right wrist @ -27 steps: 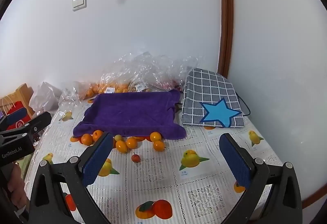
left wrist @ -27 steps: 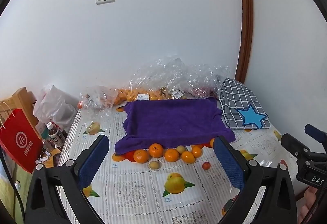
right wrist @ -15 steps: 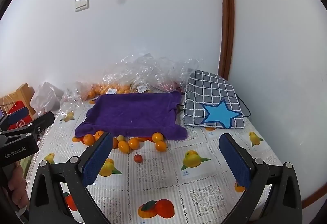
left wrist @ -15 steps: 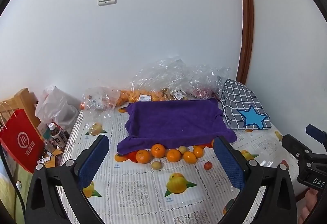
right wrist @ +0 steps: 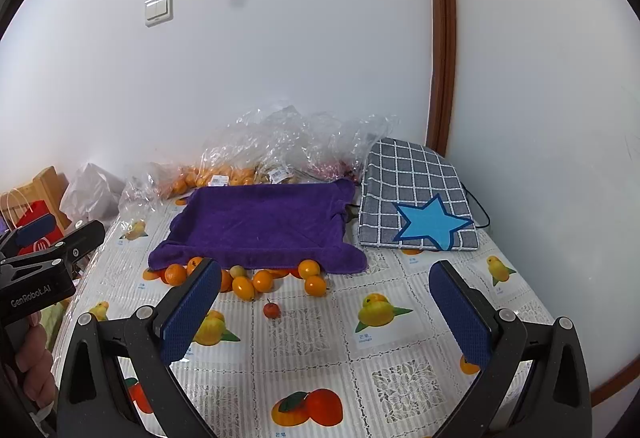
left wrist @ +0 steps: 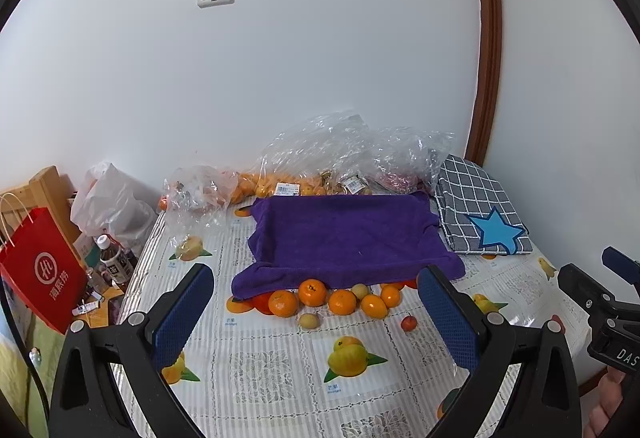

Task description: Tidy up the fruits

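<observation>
Both claws, the left claw (left wrist: 316,302) and the right claw (right wrist: 326,294), hang wide apart and hold nothing above the worktop (right wrist: 400,358). The oranges (left wrist: 342,301) lie in a loose row along the near edge of the purple towel (left wrist: 344,238), some tucked partly under it. A small red fruit (right wrist: 271,309) sits alone just in front of them.

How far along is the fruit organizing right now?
Nothing looks sorted yet. The oranges lie loose along the near edge of the purple towel, with one small red fruit apart on the tablecloth. Nothing is in hand: the left gripper and right gripper are both open and empty, above the table. All the picking and grouping is left.
</observation>
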Action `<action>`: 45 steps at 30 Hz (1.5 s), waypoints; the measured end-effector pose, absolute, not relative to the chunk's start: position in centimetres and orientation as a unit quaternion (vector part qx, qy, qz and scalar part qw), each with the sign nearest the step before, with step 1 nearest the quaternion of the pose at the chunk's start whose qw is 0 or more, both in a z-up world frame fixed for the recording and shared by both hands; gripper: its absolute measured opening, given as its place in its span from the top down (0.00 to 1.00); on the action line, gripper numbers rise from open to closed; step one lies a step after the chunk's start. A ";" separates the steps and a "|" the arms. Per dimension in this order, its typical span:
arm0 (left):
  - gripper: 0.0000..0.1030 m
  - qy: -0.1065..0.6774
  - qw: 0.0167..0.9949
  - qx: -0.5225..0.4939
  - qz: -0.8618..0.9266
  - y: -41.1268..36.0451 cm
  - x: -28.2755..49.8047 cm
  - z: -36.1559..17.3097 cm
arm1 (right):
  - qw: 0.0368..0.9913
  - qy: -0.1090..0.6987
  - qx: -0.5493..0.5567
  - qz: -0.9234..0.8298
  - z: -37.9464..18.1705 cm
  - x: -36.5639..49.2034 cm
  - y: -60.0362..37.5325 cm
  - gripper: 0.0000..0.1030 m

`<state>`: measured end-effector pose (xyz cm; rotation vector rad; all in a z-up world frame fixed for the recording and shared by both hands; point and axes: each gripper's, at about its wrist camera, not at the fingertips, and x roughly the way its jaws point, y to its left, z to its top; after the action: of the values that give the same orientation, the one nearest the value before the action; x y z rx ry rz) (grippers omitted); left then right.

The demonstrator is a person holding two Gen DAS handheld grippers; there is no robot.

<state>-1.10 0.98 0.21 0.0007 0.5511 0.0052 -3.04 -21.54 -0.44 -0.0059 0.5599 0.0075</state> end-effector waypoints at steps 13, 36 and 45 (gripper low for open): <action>0.00 0.273 0.962 0.001 0.003 1.1 -1.0 0.4 | 0.961 0.276 -0.004 0.005 -0.4 -3.2 -21.5 0.00; 0.00 0.272 0.962 -0.001 0.002 1.2 -1.1 0.4 | 0.962 0.274 -0.006 0.006 -0.6 -3.4 -21.2 0.00; 0.00 0.272 0.962 -0.001 0.002 1.3 -1.1 0.5 | 0.962 0.274 -0.007 0.006 -0.6 -3.4 -21.1 0.00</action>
<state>-1.08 1.29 0.46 -0.0024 0.5504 0.0040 -3.40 -21.14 -0.65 -0.0144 0.5552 0.0126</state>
